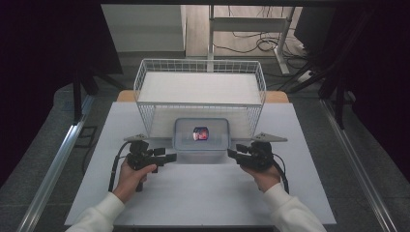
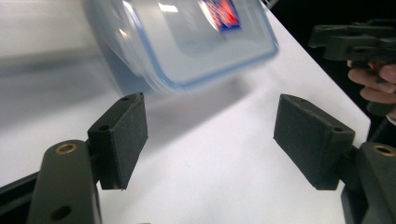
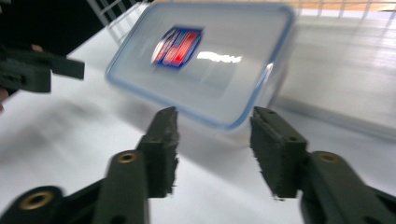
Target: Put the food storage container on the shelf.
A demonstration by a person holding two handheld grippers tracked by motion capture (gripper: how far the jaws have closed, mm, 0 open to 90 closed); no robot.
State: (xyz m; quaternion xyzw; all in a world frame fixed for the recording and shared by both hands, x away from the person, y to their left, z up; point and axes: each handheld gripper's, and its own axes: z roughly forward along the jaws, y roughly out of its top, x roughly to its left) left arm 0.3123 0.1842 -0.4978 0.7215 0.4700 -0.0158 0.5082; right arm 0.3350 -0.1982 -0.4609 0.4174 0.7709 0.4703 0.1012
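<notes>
High view showed the clear rectangular plastic container with a blue-rimmed lid and a red-and-blue label (image 1: 201,134) resting flat on the white worktop (image 1: 203,193), in the middle and just in front of the near side of the white wire basket (image 1: 200,77), which stood farther back. The container's long axis ran left to right, so each short end faced one of the grippers.

The left gripper (image 1: 170,157) sat just off the container's near left corner, pointing right toward it, and the right gripper (image 1: 232,154) sat just off the near right corner, pointing left. Both looked about equally near, each apart from the plastic.

In the left gripper view, the jaws stood well apart with bare worktop between the pads (image 2: 127,135), and the container (image 2: 187,37) lay ahead of them and somewhat to that view's left, untouched. In the right gripper view, the jaws stood moderately apart, with nothing between the pads (image 3: 166,140); the container's (image 3: 201,56) near corner lay just beyond the tips, roughly centred on the gap.

Judging by this, either gripper would have needed to travel inward along the long axis to meet a short end.
</notes>
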